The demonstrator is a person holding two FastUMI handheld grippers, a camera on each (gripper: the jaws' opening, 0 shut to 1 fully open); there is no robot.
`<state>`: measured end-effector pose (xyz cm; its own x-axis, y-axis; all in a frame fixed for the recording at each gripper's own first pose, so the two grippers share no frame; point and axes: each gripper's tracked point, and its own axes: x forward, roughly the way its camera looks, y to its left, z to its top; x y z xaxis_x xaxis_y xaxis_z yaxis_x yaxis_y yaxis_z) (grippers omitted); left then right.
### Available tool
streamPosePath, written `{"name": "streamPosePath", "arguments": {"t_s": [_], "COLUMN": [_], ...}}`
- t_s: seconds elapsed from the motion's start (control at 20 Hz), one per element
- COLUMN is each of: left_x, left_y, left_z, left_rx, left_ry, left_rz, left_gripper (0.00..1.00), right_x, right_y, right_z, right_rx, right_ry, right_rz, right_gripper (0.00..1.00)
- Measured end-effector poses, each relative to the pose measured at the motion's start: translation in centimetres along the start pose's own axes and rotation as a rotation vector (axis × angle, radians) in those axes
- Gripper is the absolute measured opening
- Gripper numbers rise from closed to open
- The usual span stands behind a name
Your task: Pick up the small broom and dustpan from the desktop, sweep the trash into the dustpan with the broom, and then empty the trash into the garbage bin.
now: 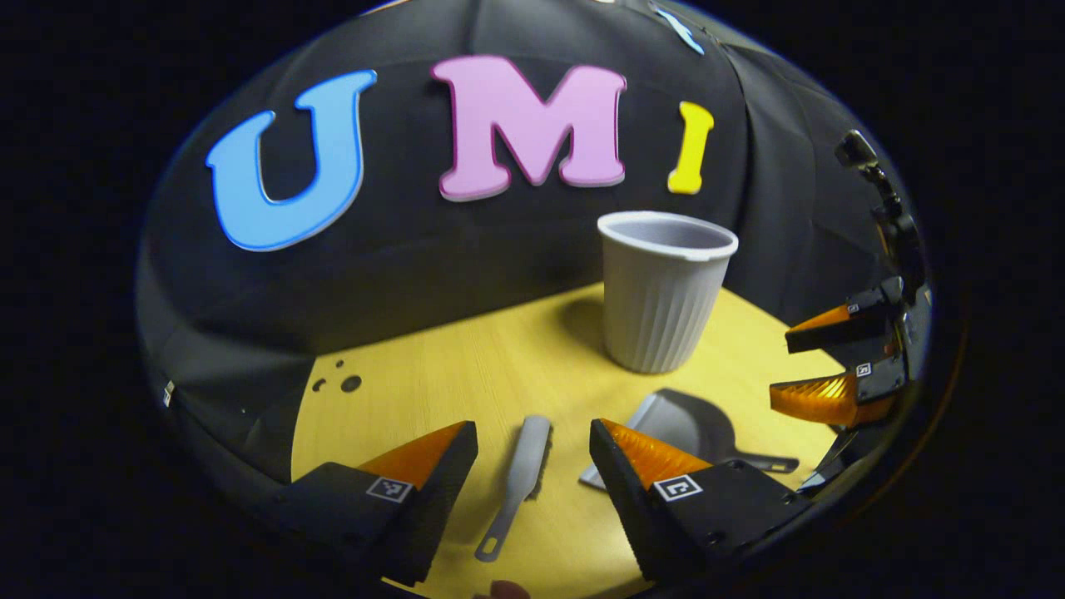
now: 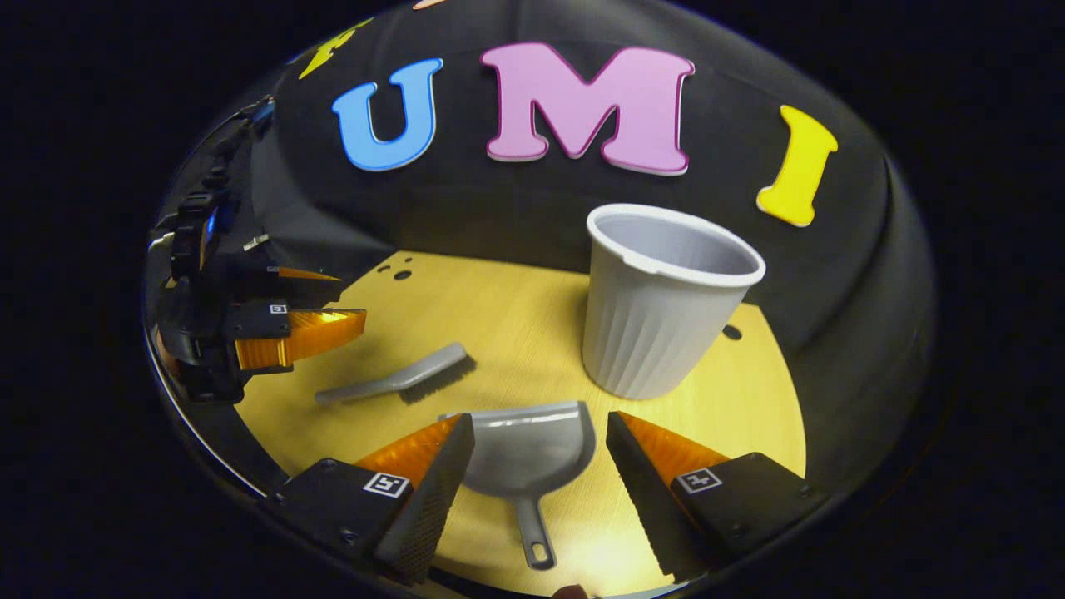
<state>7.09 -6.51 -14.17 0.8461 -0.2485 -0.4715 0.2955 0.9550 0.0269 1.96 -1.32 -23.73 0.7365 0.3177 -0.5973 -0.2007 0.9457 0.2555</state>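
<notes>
On the yellow wooden counter (image 2: 516, 316) a grey ribbed garbage bin (image 2: 657, 308) stands upright near the back wall. The small broom (image 1: 520, 478) lies flat, its handle pointing toward the left tongs (image 1: 532, 466), which hang spread wide above it and touch nothing. Just beside the broom lies the grey dustpan (image 2: 528, 453), open edge toward the bin, handle pointing toward the right tongs (image 2: 541, 491). Those are spread wide too, one finger over each side of the pan, pinching nothing.
</notes>
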Motion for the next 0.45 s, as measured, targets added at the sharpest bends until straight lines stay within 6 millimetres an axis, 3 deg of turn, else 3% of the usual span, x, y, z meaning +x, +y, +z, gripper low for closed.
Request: {"name": "streamPosePath", "arguments": {"t_s": [0.2, 0.45], "left_x": [-3.3, -6.1], "left_y": [-0.5, -1.1], "left_z": [5.0, 7.2], "left_rx": [-0.053, -0.135], "left_ry": [-0.18, -0.27], "left_rz": [0.01, -0.01], "left_gripper": [0.9, 0.92], "right_x": [-2.8, -6.2], "right_y": [-0.3, 0.6], "right_z": [5.0, 10.4], "right_rx": [-0.018, 0.012], "right_ry": [-0.124, -0.308], "right_rz": [-0.071, -0.135], "right_gripper": [0.99, 0.98]}}
